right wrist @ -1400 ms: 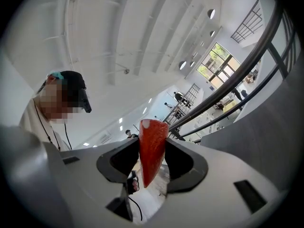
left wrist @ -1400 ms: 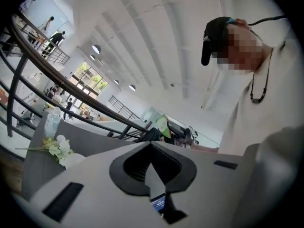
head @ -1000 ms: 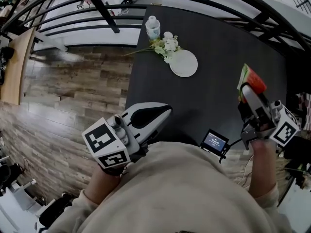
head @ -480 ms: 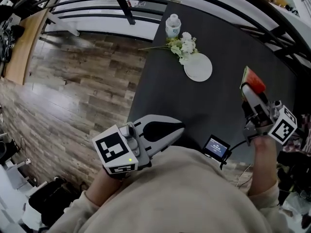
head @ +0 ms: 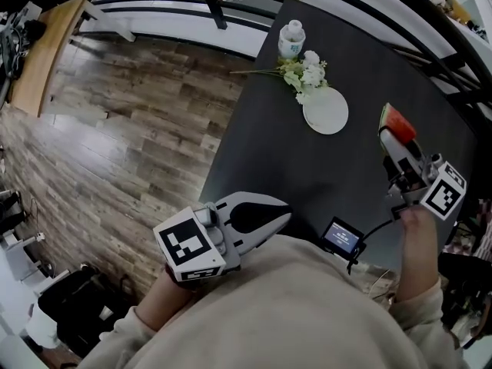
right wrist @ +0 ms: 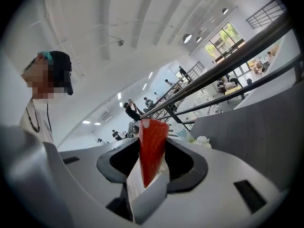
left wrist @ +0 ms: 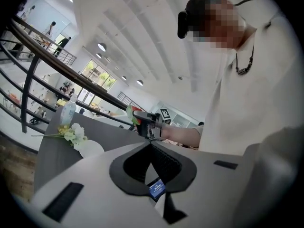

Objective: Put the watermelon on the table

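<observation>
Head view: the right gripper [head: 393,138] held the watermelon slice [head: 397,120] above the black table [head: 292,167], long axis in line with the jaws, pointing away from the person. Only this view showed the slice's green edge.

Left gripper view: the left gripper [left wrist: 151,145] was clenched empty, tips together.

Right gripper view: the jaws stood wide, clamped on the wedge's sides, its narrow point toward the camera.

bottle [head: 291,38] at the bench's [head: 307,167] far left corner, flowers [head: 306,74] just in front of it, plate [head: 325,111] just beside them, nearer and right. watermelon slice [head: 396,120] up over the right side, between the right gripper's [head: 393,141] fingers. small screen [head: 340,237] at the near edge, left gripper [head: 278,215] left of it. floor [head: 131,129] beyond the bench's left edge.
</observation>
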Demonstrator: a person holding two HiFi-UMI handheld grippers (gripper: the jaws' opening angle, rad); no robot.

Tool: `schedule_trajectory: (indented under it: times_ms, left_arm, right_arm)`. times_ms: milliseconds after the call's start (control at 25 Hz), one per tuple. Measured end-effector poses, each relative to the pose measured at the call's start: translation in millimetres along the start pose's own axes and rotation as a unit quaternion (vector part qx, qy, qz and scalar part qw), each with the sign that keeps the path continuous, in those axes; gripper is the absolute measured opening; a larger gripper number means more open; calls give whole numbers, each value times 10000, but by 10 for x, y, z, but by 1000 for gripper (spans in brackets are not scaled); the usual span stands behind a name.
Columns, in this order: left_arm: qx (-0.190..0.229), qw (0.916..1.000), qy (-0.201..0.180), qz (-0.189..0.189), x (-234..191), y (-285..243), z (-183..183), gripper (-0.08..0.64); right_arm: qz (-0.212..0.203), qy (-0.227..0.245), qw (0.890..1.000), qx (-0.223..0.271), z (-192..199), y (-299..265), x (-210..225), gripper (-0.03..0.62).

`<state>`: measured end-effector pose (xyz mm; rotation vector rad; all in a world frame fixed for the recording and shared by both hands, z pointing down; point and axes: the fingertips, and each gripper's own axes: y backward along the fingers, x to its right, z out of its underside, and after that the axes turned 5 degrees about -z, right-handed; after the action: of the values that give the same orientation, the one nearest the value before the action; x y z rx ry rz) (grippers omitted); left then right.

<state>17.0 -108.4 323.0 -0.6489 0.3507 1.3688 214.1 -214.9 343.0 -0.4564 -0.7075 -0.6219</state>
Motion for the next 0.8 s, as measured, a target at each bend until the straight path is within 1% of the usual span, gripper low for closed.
schedule_trajectory:
  times_ms: [120, 320, 480, 600, 800]
  left_arm:
    - [-39, 9999, 58, -78, -42, 26, 47, 3]
    - [38, 9994, 251, -219, -108, 83, 64, 3]
    - [-11, 9988, 353, -325, -141, 131, 124, 3]
    - [-23, 9983, 427, -396, -163, 165, 168, 3]
    - [-11, 9971, 566, -512, -193, 232, 247, 3]
  right_arm:
    - [-35, 95, 9999, -131, 24, -99, 73, 183]
    - [-60, 63, 9994, -326, 124, -246, 222, 182]
    - [-44, -34, 9990, -444, 244, -355, 353, 183]
    - [48, -132, 9982, -581, 359, -401, 469, 183]
    - [80, 92, 9963, -854, 454, -507, 547, 183]
